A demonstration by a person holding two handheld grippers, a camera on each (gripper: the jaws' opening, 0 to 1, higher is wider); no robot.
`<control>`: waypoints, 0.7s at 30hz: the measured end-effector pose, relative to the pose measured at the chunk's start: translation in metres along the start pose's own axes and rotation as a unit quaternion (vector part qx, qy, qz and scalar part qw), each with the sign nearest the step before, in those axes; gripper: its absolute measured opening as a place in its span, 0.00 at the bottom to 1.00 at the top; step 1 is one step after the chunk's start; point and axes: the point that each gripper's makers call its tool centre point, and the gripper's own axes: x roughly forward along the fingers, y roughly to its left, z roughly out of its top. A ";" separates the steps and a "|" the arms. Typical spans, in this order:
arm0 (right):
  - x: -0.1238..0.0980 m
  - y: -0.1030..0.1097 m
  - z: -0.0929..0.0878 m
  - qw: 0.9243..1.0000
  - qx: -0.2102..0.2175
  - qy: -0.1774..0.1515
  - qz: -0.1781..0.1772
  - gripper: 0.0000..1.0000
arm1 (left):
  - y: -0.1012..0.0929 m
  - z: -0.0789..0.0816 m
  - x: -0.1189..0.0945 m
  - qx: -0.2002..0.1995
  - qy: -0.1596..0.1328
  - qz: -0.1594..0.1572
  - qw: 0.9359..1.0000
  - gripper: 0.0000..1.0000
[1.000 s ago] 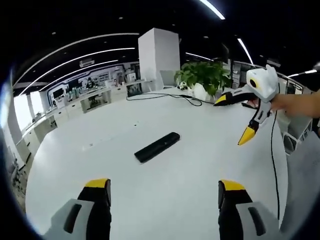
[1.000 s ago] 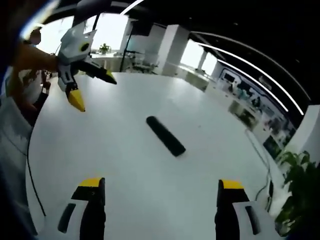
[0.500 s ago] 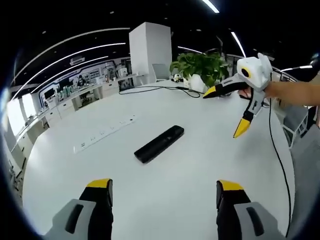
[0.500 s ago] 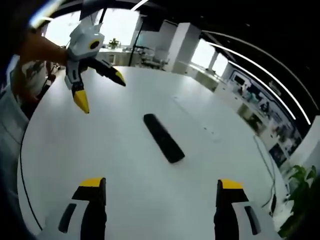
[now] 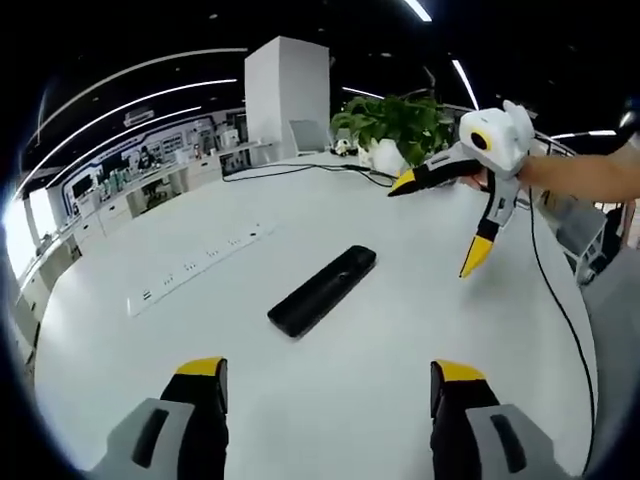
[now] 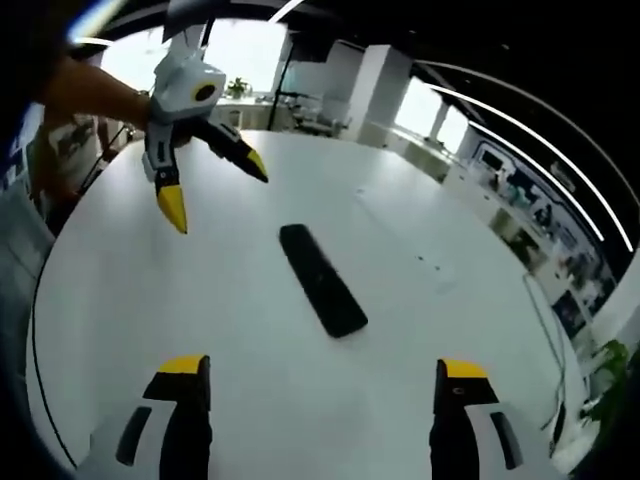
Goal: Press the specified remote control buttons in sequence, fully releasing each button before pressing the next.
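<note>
A black remote control lies flat on the white table, its long side running diagonally; it also lies in the right gripper view. My left gripper hovers short of it, jaws wide apart and empty. In the left gripper view the right gripper hangs above the table to the remote's right, yellow-tipped jaws spread, held by a hand. My right gripper is open with nothing between its jaws. In the right gripper view the left gripper hovers open, up and left of the remote.
A white power strip lies on the table left of the remote. A potted plant and a black cable sit at the far edge. A cable trails from the right gripper. A white pillar and shop shelving stand behind.
Both grippers have drifted closer to the remote, which looks larger and nearer in both views. The remote itself has stayed put, and both grippers remain open.
</note>
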 end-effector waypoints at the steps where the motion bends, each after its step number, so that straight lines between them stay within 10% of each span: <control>1: 0.002 -0.002 0.000 1.000 -0.002 0.002 0.002 0.91 | 0.001 0.000 0.002 0.002 0.002 -0.004 1.000 0.86; 21: 0.040 -0.022 0.006 0.996 -0.056 0.028 0.065 0.83 | 0.020 0.017 0.033 0.045 0.031 -0.048 0.997 0.82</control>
